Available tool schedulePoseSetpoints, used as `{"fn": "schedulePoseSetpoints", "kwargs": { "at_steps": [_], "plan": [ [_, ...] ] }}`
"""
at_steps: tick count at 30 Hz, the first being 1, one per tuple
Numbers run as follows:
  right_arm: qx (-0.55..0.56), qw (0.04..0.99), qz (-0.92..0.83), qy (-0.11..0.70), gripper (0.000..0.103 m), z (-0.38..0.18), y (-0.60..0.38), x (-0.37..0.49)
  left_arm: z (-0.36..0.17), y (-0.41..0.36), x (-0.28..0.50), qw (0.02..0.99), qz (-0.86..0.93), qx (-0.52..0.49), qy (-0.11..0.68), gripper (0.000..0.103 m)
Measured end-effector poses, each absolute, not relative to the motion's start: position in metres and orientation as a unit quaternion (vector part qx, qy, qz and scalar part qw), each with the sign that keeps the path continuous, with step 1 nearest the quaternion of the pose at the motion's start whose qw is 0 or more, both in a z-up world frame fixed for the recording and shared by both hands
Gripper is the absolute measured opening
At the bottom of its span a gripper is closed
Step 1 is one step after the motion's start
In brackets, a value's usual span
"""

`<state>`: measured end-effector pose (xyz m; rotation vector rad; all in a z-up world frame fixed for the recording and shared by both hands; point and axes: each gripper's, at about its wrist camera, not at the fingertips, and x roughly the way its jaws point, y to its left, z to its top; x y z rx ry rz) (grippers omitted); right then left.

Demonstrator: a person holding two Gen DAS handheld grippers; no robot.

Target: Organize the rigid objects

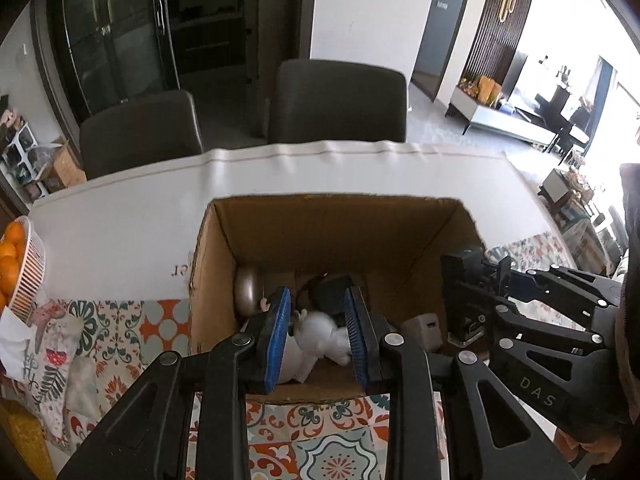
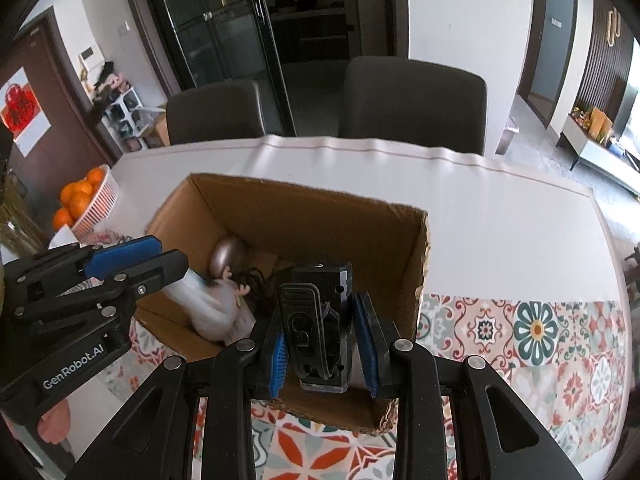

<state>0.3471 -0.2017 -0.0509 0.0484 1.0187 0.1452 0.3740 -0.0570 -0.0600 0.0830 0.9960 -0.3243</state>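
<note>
An open cardboard box [image 1: 328, 220] [image 2: 304, 204] stands on the table. My left gripper [image 1: 318, 334] is over the box with its jaws apart; a blurred white figurine [image 1: 320, 334] [image 2: 218, 312] is between and below them, not touching the pads. My right gripper [image 2: 324, 340] is shut on a black clip-backed device [image 2: 316, 320] [image 1: 464, 296] held above the box's near right corner. Inside the box lie a bronze oval object [image 1: 248, 290] [image 2: 228, 258], a dark item [image 1: 332, 292] and a white charger [image 1: 424, 330].
A white basket of oranges [image 1: 18, 268] [image 2: 86, 200] sits at the table's left edge. A patterned cloth [image 2: 520, 340] covers the near table, white surface [image 1: 160, 208] beyond. Two dark chairs [image 1: 340, 100] stand behind the table.
</note>
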Motion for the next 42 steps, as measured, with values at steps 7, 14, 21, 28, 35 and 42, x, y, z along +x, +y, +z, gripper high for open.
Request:
{"fn": "schedulePoseSetpoints", "kwargs": {
  "at_steps": [7,14,21,28,35,42],
  "plan": [
    [0.016,0.867,0.063,0.495,0.031,-0.058,-0.198,0.35,-0.06,-0.046,0.364,0.879,-0.105,0.063,0.461,0.058],
    [0.01,0.871,0.039,0.49,0.04,-0.053,-0.197,0.347,-0.051,-0.031,0.351,0.89,-0.058,0.072,0.446,0.072],
    [0.011,0.888,0.001,0.459,0.057,-0.025,-0.199,0.319,-0.031,-0.024,0.326,0.904,-0.039,0.064,0.42,0.084],
    [0.002,0.91,-0.031,0.413,0.074,0.01,-0.203,0.269,-0.003,-0.018,0.279,0.927,-0.008,0.058,0.371,0.097],
    [-0.012,0.93,-0.05,0.365,0.084,0.044,-0.204,0.216,0.027,-0.015,0.229,0.942,-0.007,0.059,0.331,0.103],
    [-0.012,0.939,-0.055,0.341,0.087,0.063,-0.203,0.174,0.043,-0.011,0.185,0.949,-0.009,0.057,0.311,0.103]
  ]
}}
